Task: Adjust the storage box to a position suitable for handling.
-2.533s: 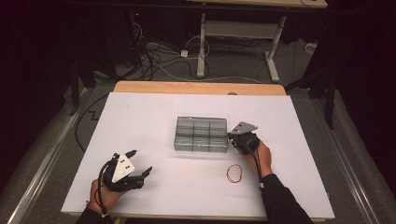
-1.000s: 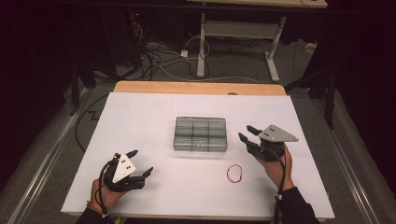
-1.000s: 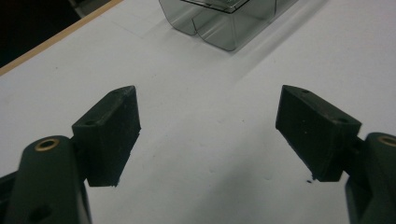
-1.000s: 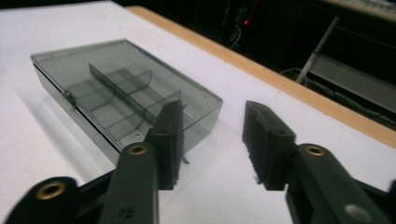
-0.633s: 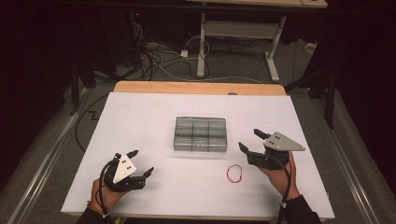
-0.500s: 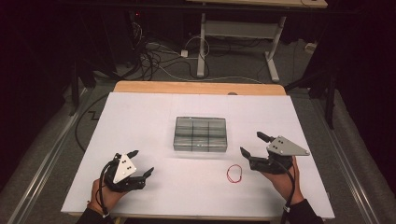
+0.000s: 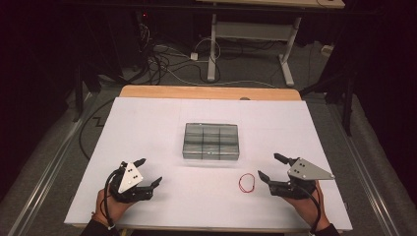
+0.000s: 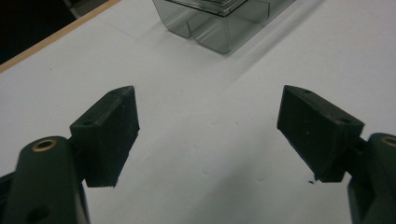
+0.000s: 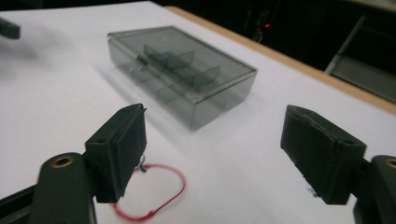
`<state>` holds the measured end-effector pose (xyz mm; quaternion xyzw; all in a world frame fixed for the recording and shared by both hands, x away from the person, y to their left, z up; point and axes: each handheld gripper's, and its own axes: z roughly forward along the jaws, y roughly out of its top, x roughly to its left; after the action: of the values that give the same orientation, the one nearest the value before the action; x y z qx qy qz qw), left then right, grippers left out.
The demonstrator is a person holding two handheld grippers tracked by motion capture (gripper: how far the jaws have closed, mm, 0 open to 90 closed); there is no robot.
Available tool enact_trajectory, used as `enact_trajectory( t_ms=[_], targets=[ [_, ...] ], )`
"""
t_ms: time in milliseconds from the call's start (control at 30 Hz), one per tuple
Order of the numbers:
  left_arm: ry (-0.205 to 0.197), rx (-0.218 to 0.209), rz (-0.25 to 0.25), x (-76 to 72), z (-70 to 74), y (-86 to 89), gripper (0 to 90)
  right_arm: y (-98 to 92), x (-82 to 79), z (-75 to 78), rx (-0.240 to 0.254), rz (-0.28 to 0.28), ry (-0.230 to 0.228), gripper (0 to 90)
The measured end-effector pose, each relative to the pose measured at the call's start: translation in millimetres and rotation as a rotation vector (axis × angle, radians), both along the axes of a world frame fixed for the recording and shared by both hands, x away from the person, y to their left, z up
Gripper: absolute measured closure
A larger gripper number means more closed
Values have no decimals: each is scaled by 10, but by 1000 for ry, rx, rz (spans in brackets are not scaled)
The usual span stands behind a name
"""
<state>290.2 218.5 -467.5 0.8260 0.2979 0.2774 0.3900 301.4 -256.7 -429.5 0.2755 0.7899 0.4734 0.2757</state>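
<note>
A: Right tool [image 7: 270,167] has its jaws spread wide, just been opening, nothing between them. It is aimed at the thin red rubber band loop [image 7: 246,183], which lies flat on the white tabletop [image 7: 147,123] near the front edge, right of centre, just short of the tips.

B: Left tool [image 7: 148,171]?

A: Also wide, nothing held, parked near the front left corner.

B: How should the pick be done?

A: In the right gripper view the band [image 9: 150,195] sits under the left jaw, not centred. The tool should be shifted so one strand falls midway between the pads, then lowered until the tips touch the surface before closing. The band is thin and flat, so a close made too high will likely miss it.

B: Container?

A: Smoky grey clear plastic compartment box [image 7: 211,141], mid tabletop, well apart from both tools. Lid appears shut. Internal dividers are visible in the right gripper view [image 9: 182,70]. Contents cannot be made out; a small bluish glint in one cell, unclear what.
</note>
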Motion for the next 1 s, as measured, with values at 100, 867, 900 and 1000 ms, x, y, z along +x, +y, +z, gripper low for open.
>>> enact_trajectory(
  t_ms=[100, 867, 900, 1000],
  targets=[
    [-4, -16, 1, 12, 5, 19, 200, -34, -37, -57, -1, 4, 25, 248],
    [100, -4, -51, 100, 8, -202, 159, 11, 66, -174, -43, -14, 62, 253],
    [106, -1, -52, 115, 10, -218, 164, 22, 77, -176, -52, -15, 60, 258],
    [120, 2, -60, 199, 42, -278, 177, 71, 106, -166, -60, -10, 60, 270]
  ],
)
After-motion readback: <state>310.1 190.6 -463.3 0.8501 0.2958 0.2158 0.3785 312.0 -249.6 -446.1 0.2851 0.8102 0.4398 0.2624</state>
